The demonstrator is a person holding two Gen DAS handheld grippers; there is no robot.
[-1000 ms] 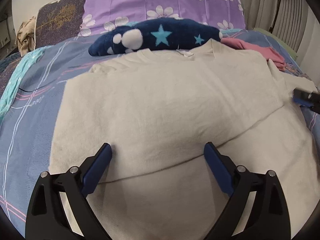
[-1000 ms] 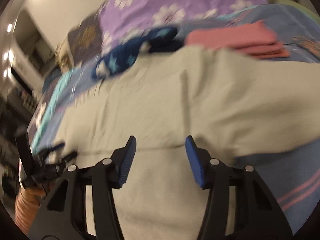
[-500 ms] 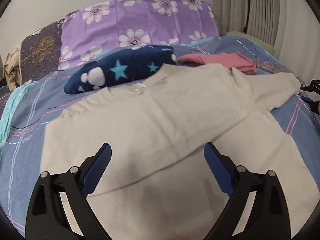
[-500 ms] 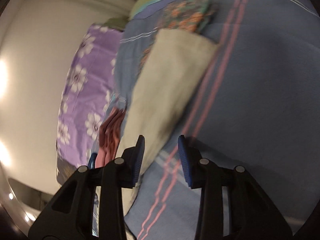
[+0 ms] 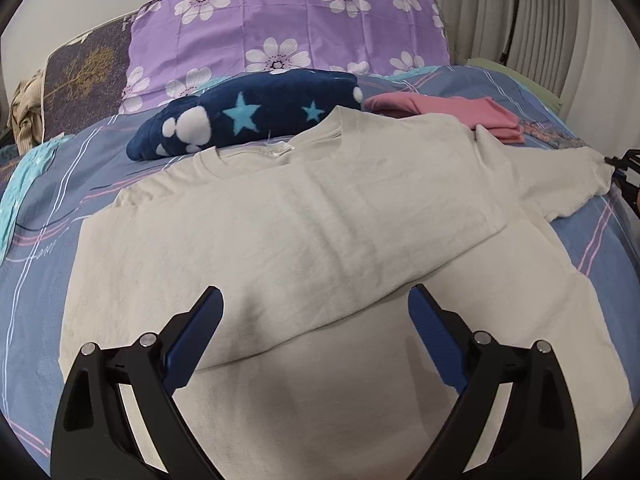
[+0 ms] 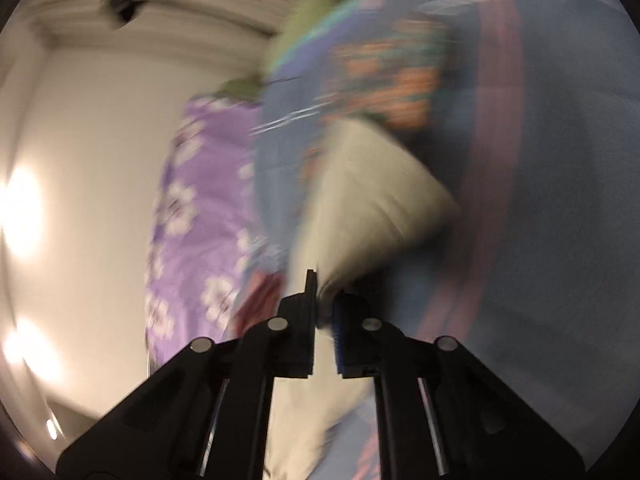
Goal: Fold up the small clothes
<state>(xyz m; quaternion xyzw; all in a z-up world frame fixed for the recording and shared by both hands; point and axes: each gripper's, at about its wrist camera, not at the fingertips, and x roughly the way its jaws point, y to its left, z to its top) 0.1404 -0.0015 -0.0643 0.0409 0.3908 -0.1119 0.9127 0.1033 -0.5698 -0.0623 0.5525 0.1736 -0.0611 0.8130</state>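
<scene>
A cream T-shirt [image 5: 320, 220] lies spread on the blue striped bed sheet [image 5: 40, 208], its left side folded over the body. My left gripper [image 5: 316, 304] hovers open over the shirt's lower part, with nothing between its fingers. The shirt's right sleeve [image 5: 560, 184] stretches out to the right. At its tip is my right gripper [image 5: 626, 168], seen at the picture's edge. In the blurred right wrist view the right gripper [image 6: 326, 292] is rolled on its side. Its jaws are closing, with the cream sleeve end [image 6: 372, 208] pinched between them.
Beyond the shirt's collar lies a navy star-print blanket [image 5: 260, 116], with folded pink clothes [image 5: 452, 110] to its right. A purple flowered pillow [image 5: 288, 28] and a dark pillow [image 5: 84, 72] stand at the headboard. Curtains [image 5: 560, 20] hang at the right.
My right gripper swung from over the shirt's body to the right sleeve end, rolled over and closed its jaws on the cloth. The left gripper drew back a little and stays open.
</scene>
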